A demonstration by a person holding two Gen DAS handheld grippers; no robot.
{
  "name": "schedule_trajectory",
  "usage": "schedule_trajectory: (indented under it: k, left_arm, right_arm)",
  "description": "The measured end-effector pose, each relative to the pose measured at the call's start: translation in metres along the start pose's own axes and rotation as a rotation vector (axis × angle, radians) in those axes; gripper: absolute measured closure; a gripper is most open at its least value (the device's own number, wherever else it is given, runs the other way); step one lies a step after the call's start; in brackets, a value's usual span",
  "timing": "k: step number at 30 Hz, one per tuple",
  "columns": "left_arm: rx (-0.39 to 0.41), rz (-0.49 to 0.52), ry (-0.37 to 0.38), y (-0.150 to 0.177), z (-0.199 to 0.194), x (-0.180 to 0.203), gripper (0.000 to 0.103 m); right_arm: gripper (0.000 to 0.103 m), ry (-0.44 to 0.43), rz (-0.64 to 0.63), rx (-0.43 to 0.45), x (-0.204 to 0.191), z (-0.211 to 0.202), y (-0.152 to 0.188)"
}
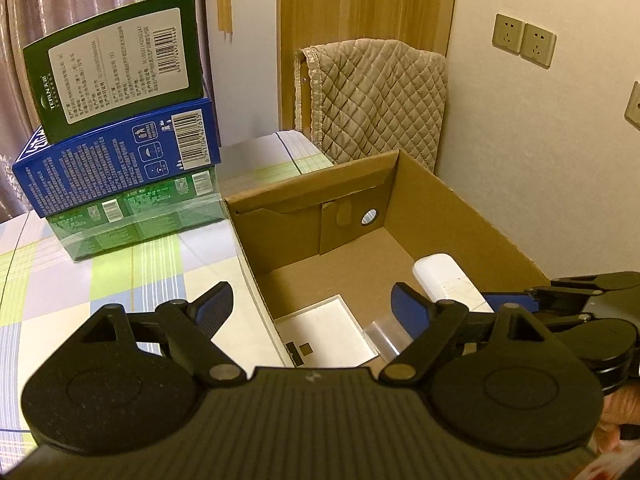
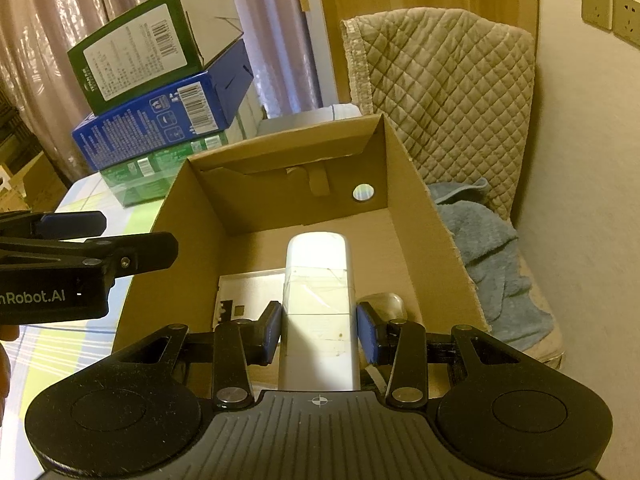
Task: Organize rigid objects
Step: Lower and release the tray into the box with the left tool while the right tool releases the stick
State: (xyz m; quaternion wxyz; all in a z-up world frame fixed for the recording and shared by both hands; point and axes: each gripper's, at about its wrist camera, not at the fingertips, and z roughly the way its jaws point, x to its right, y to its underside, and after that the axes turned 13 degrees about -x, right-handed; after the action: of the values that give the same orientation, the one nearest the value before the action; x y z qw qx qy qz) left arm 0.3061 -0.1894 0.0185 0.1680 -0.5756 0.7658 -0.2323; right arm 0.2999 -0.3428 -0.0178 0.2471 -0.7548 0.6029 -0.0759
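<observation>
My right gripper point(image 2: 320, 330) is shut on a long white rounded bar point(image 2: 318, 276), holding it over the inside of an open cardboard box point(image 2: 420, 216). On the box floor lie a flat white card-like piece point(image 2: 248, 292) and a clear plastic item point(image 2: 384, 302). In the left wrist view the white bar point(image 1: 440, 278) shows at the right, inside the box point(image 1: 460, 204). My left gripper point(image 1: 312, 306) is open and holds nothing. It hangs over the box's left wall, one finger above the table and the other above the box floor.
A stack of three cartons stands on the checked tablecloth point(image 1: 120, 264) left of the box: green point(image 1: 116, 64) on blue point(image 1: 120, 160) on clear green point(image 1: 136, 220). Behind the box is a chair with a quilted cover point(image 2: 448, 92) and a blue towel point(image 2: 488, 248).
</observation>
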Motion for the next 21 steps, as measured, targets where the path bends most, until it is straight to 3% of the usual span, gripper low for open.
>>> schedule_trajectory:
  k: [13,17,21]
  left_arm:
    - [0.003,-0.011,-0.001,0.002,-0.003,-0.003,0.020]
    - [0.005,-0.022,-0.011,0.005,-0.006,-0.005,0.020]
    - [0.016,-0.036,-0.025,0.011,-0.015,-0.008,0.015]
  right_arm:
    - [0.066,-0.029,0.021,0.026,0.004,-0.001,-0.001]
    - [0.052,-0.036,0.031,0.044,0.008,-0.010,-0.001]
    - [0.050,-0.030,0.031,0.050,0.010,-0.025,0.004]
